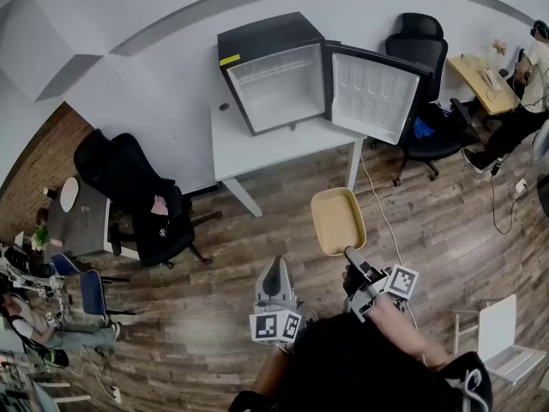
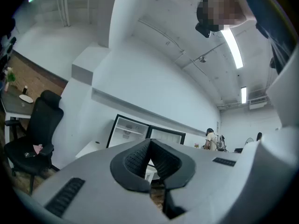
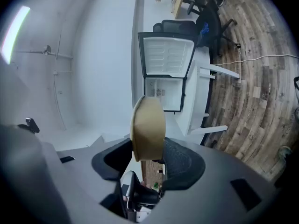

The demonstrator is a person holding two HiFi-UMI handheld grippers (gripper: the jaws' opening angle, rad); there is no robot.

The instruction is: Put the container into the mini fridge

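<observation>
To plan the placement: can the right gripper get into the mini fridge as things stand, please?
Probably yes, once closer: the mini fridge has its door wide open, facing the right gripper, with nothing between them.

Floor: grey-brown wood planks (image 1: 283, 230), across the lower frame.
Wall: plain white (image 1: 154, 75), upper frame.
White surface (image 1: 257, 144) against the wall, upper centre.
Black office chair (image 1: 137, 191), left, beside a dark table (image 1: 81, 221) at the left edge.
Two more black chairs (image 1: 425, 58), upper right, next to a wooden desk (image 1: 480, 80).
White chair (image 1: 502, 342), lower right.
Ceiling strip lights (image 2: 232, 48), lit.
</observation>
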